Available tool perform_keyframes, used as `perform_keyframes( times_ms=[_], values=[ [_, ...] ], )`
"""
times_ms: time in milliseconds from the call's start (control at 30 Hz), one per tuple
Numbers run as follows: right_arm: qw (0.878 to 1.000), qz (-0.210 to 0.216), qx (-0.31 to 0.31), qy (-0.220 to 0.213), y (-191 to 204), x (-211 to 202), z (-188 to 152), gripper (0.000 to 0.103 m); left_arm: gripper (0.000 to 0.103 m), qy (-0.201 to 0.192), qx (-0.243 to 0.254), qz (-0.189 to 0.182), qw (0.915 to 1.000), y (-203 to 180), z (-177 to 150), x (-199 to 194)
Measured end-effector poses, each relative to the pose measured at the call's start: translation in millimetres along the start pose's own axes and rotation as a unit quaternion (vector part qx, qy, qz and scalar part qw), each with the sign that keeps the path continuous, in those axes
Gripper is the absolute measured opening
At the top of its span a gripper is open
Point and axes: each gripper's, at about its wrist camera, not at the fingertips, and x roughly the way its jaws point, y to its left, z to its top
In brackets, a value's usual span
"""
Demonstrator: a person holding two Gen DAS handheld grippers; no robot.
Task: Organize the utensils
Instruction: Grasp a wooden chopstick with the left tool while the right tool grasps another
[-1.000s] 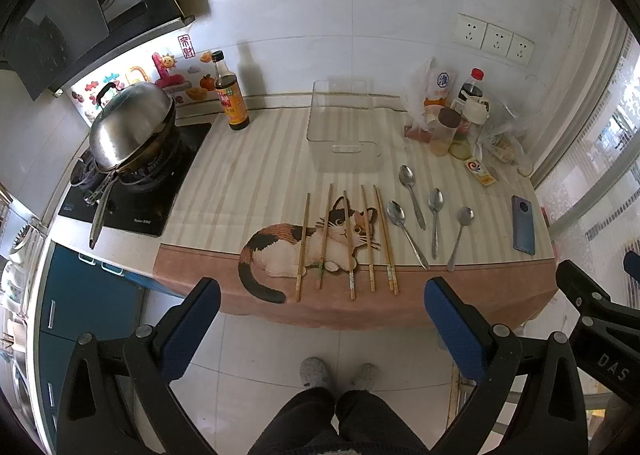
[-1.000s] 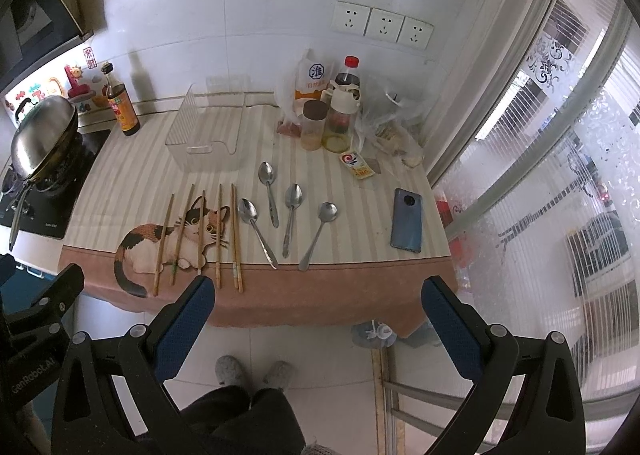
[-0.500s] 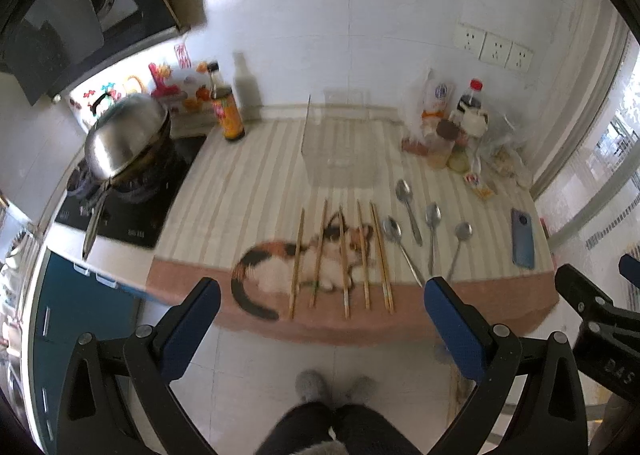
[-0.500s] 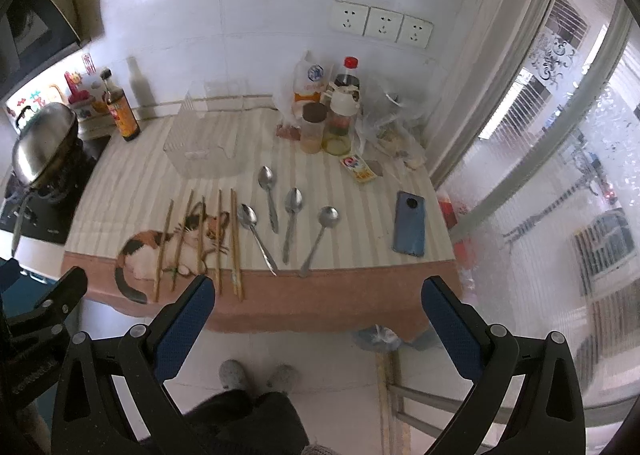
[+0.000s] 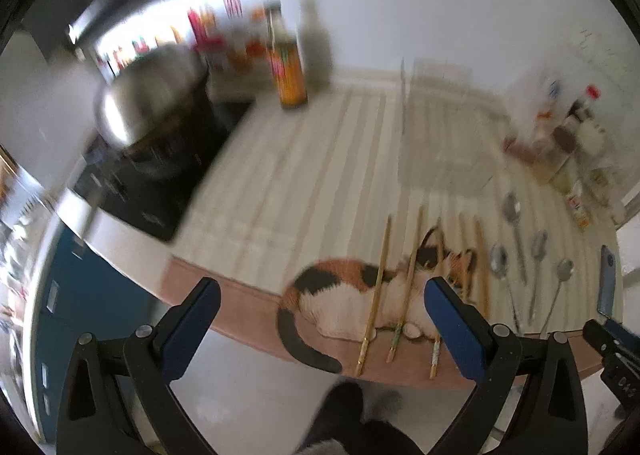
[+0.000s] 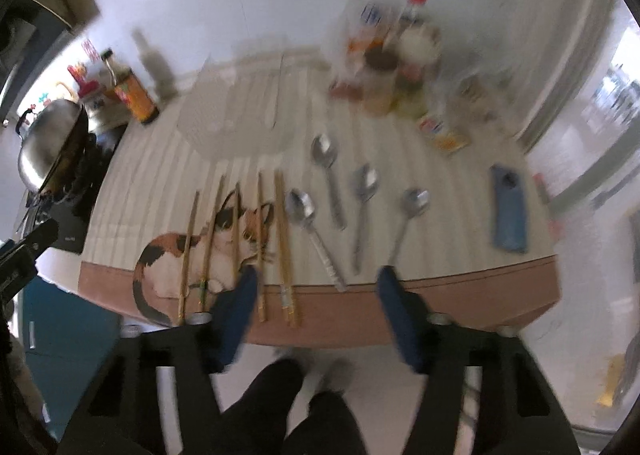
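Several wooden chopsticks (image 5: 378,287) (image 6: 282,231) lie side by side on a cat-print mat (image 5: 340,295) (image 6: 168,251) at the counter's front. To their right lie several metal spoons (image 5: 500,263) (image 6: 306,211). A clear plastic bin (image 5: 440,135) (image 6: 236,123) stands behind them. My left gripper (image 5: 322,291) hangs open over the mat's left front edge with nothing in it. My right gripper (image 6: 318,275) hovers at the counter's front edge near the rightmost chopsticks and the nearest spoon's handle. Its jaws are closing and hold nothing.
A steel wok (image 5: 148,107) (image 6: 48,135) sits on a black hob (image 5: 152,191) at the left. Behind it stands a sauce bottle (image 5: 288,75) (image 6: 134,95). Condiment jars (image 6: 384,67) crowd the back right. A blue phone (image 6: 508,211) lies at the right. The person's legs (image 6: 304,407) are below.
Both grippers have dropped and moved in toward the counter's front edge, so the utensils look larger and blurred. The right jaws have narrowed; the left jaws stay wide.
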Motion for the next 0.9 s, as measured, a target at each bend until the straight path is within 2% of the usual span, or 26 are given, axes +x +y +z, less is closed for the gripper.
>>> perform_keyframes(
  times_ms=[100, 200, 233, 267, 433, 500, 533, 567, 600, 700, 800, 900],
  values=[
    [0.999, 0.014, 0.011, 0.039, 4.8, 42.9, 5.6, 0.039, 0.100, 0.075, 0.005, -0.033, 0.9966, 0.5, -0.3, 57.0],
    [0.997, 0.011, 0.014, 0.076, 15.1, 82.9, 9.8, 0.037, 0.088, 0.134, 0.026, -0.055, 0.9892, -14.2, -7.4, 107.0],
    [0.996, 0.006, 0.012, 0.083, 18.2, 91.3, 11.1, 0.037, 0.078, 0.149, 0.035, -0.058, 0.9865, -19.5, -9.4, 121.6],
    [0.996, 0.001, 0.010, 0.092, 21.9, 101.7, 13.3, 0.037, 0.069, 0.162, 0.045, -0.058, 0.9841, -23.9, -11.3, 135.1],
    [0.992, 0.009, 0.011, 0.129, 38.5, 142.3, 24.6, 0.036, 0.055, 0.193, 0.076, -0.060, 0.9765, -36.8, -15.9, 178.0],
    [0.989, 0.018, 0.012, 0.145, 48.7, 158.4, 29.9, 0.036, 0.041, 0.197, 0.083, -0.065, 0.9748, -38.4, -16.7, 184.5],
    [0.988, 0.023, 0.012, 0.152, 52.9, 164.5, 32.5, 0.036, 0.030, 0.198, 0.084, -0.075, 0.9737, -38.7, -16.8, 186.3],
    [0.987, 0.029, 0.011, 0.156, 57.6, 170.2, 34.8, 0.036, 0.012, 0.191, 0.088, -0.070, 0.9752, -38.2, -15.7, 185.5],
    [0.986, 0.035, 0.010, 0.161, 64.9, 177.7, 37.6, 0.036, 0.005, 0.189, 0.090, -0.069, 0.9755, -36.4, -14.0, 186.4],
    [0.984, 0.036, 0.001, 0.175, 82.5, 195.5, 41.7, 0.036, 0.005, 0.205, 0.053, -0.093, 0.9729, -17.1, -6.4, 191.9],
    [0.982, 0.022, -0.014, 0.189, 101.2, 216.1, 44.3, 0.036, 0.005, 0.205, 0.034, -0.083, 0.9747, 3.0, -0.2, 196.2],
    [0.978, 0.001, -0.034, 0.204, 118.6, 235.8, 43.9, 0.036, 0.005, 0.208, 0.035, -0.081, 0.9742, 8.9, 1.5, 195.6]
  ],
)
